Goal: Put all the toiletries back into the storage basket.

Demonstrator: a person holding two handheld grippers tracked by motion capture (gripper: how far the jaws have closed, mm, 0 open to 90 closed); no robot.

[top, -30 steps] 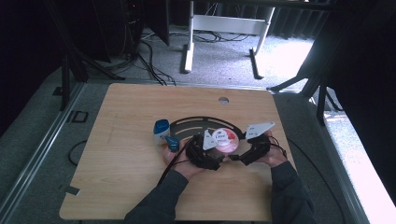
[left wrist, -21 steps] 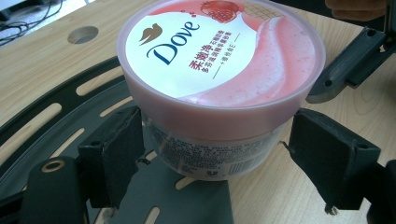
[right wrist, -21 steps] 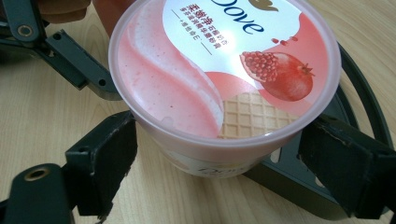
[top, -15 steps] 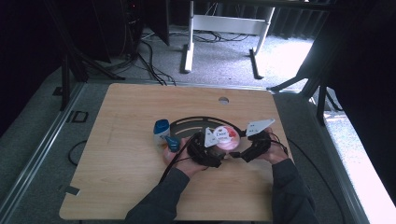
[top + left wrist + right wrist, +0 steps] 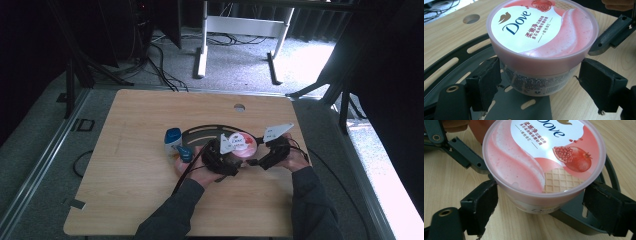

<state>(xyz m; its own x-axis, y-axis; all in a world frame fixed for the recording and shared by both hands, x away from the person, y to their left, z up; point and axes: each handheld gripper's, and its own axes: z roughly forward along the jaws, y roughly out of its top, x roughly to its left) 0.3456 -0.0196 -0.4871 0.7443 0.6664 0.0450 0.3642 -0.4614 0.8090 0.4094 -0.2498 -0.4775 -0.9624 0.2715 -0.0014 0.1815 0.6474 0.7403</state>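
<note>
1. Pink round plastic Dove tub (image 5: 541, 42) with a printed lid stands upright near the middle of the light wooden bench (image 5: 130, 150), partly on a black slotted metal plate (image 5: 461, 62).
2. Left gripper (image 5: 539, 82) has its fingers (image 5: 484, 80) spread around the tub's lower wall, one pad touching, the other just clear.
3. Right gripper (image 5: 541, 207) brackets the tub from the opposite side, fingers (image 5: 481, 205) parted, close beside it.
4. Blue-capped small white bottle (image 5: 173, 139) stands left of the plate.

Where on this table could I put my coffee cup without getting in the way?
The left part of the wooden table, left of the blue bottle, is bare, and so is the far strip around the round hole. The middle is crowded: both tools flank the pink Dove tub on the black slotted plate.
</note>
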